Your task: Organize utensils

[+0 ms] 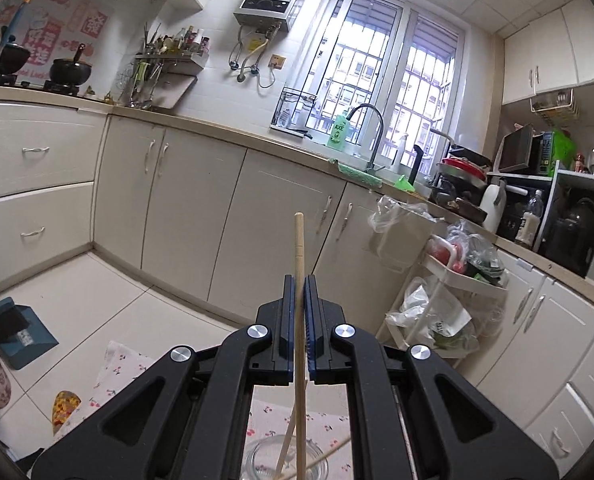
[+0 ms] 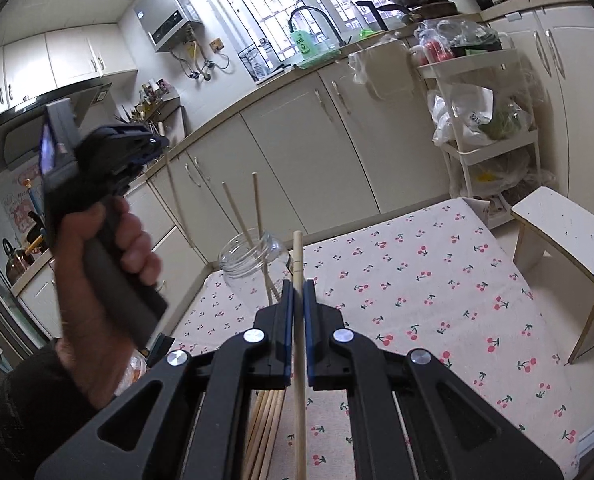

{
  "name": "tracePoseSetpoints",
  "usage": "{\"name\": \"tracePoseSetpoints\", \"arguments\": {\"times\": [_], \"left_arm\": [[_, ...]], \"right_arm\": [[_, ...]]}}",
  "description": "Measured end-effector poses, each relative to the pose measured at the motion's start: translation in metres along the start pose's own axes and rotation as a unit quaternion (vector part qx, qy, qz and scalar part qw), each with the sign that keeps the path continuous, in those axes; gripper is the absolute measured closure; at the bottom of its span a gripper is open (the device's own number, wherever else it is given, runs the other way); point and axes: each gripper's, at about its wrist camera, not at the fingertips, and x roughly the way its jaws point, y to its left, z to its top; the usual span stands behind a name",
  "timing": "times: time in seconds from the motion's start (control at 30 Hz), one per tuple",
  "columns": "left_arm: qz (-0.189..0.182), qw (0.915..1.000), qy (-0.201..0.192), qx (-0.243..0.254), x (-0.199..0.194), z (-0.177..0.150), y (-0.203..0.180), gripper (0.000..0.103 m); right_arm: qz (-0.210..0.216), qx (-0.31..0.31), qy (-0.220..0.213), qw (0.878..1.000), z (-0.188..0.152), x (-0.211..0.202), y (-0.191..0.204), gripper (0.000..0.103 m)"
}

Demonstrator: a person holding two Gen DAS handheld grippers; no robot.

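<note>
While both grippers each pinch a chopstick, job looks mid-way: loading sticks into glass jar (image 2: 253,268) on cherry-print cloth (image 2: 437,304). Left gripper (image 1: 299,284) clamps a pale wooden chopstick (image 1: 299,248) upright above jar; right gripper (image 2: 298,290) clamps another chopstick (image 2: 298,256) nr jar. Two sticks already inside, more in loose bundle (image 2: 267,432) below. Next: prob. lower tip thru mouth, then release.

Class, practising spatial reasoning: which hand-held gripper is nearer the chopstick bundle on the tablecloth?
Right hand-held gripper, just above the bundle; left hand-held gripper is held high over the jar.
</note>
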Motion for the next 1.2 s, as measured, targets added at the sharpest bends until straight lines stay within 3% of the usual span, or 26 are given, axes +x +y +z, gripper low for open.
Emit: {"name": "tracePoseSetpoints", "arguments": {"times": [0.43,0.87,1.2], "left_arm": [[0.024,0.9987,-0.021,0.041,0.029,-0.036,-0.003,0.099],[0.016,0.9960,0.028,0.084,0.024,-0.074,0.014,0.098],[-0.011,0.9864,0.088,0.139,0.004,-0.085,0.021,0.093]], "right_arm": [[0.001,0.014,0.016,1.000,-0.007,0.009,-0.005,0.097],[-0.008,0.024,0.013,1.000,-0.007,0.012,-0.011,0.097],[-0.012,0.026,0.004,1.000,-0.008,0.012,-0.012,0.097]]}}
